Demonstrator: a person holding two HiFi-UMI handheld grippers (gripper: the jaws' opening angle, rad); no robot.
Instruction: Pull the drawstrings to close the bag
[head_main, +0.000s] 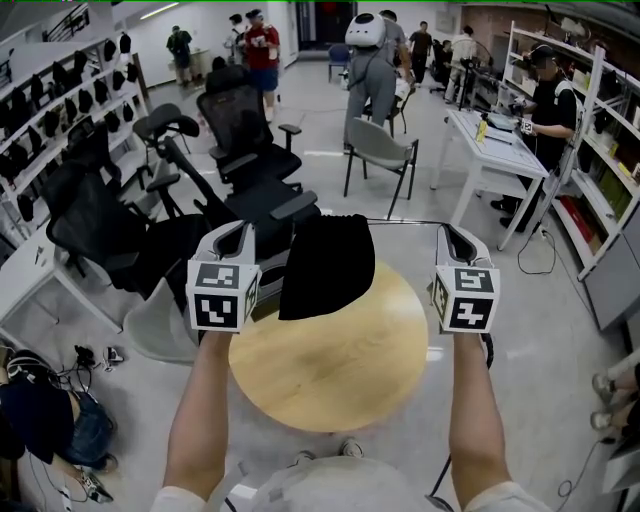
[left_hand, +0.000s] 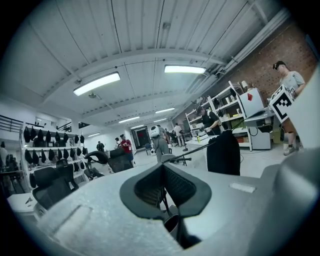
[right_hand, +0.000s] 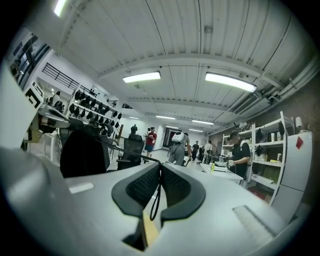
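Observation:
A black drawstring bag (head_main: 326, 266) hangs in the air above the round wooden table (head_main: 340, 375), between my two grippers. My left gripper (head_main: 243, 236) is close beside the bag's top left corner, shut on a drawstring (left_hand: 192, 148) that runs taut to the bag (left_hand: 223, 152). My right gripper (head_main: 449, 236) is farther from the bag, shut on the other drawstring (head_main: 405, 221), which stretches level from the bag's top. In the right gripper view a loop of cord (right_hand: 156, 196) hangs below the shut jaws and the bag (right_hand: 84, 153) shows at left.
Black office chairs (head_main: 245, 140) crowd the floor behind the table at left, and a grey chair (head_main: 380, 148) stands behind. A white desk (head_main: 495, 150) and shelves (head_main: 600, 130) are at right. Several people stand at the back of the room.

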